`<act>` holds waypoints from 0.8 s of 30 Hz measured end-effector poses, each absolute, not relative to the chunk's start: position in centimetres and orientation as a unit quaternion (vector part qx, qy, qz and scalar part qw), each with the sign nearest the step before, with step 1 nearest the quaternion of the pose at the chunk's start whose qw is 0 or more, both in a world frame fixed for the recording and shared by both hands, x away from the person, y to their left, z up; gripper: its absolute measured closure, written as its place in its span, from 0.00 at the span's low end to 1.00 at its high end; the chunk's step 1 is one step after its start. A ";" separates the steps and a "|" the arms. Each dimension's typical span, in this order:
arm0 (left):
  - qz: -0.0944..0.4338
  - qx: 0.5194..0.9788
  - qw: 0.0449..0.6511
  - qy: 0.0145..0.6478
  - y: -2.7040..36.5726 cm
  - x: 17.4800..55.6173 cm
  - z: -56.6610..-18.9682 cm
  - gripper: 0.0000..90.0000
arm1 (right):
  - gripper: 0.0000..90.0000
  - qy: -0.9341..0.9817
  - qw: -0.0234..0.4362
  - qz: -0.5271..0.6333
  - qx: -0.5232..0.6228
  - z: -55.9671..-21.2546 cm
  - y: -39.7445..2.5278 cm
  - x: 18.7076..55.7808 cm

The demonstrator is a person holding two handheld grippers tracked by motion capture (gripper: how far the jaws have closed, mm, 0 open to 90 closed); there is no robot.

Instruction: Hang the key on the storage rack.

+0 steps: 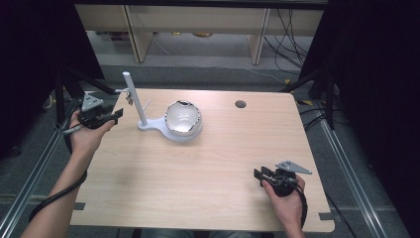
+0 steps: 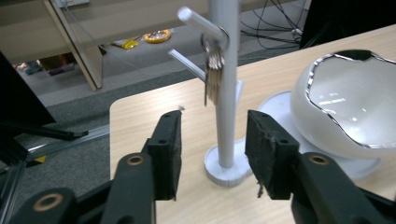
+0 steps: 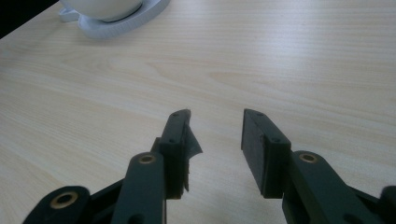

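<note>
Both my jaws gape empty; keys (image 2: 213,70) hang untouched on the stand (image 2: 225,93) ahead of my left gripper (image 2: 212,140)

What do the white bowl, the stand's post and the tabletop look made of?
Bowl: glossy white, likely ceramic or plastic, with a shiny chrome-like wavy rim; it mirrors ceiling lights. Post: matte white, probably plastic or painted metal. Tabletop: pale wood-grain laminate, judging by its printed-looking grain.

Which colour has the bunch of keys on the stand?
Silvery metal; the keys hang from a peg of the white stand, best in the left gripper view.
</note>
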State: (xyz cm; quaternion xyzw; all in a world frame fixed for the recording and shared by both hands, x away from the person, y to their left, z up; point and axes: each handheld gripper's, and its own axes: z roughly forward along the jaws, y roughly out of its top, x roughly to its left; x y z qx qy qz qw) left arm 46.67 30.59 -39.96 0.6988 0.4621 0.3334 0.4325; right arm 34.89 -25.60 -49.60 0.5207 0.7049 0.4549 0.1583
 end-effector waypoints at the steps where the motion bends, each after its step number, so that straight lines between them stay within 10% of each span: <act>1: 0.333 0.699 0.433 0.462 30.6 46.7 -40.0 0.57 | 0.69 0.705 0.158 0.455 0.521 -49.6 -25.6 34.9; 24: 0.311 0.680 0.463 0.475 30.5 35.6 -50.0 0.44 | 0.66 0.698 0.152 0.449 0.536 -49.7 -25.2 34.7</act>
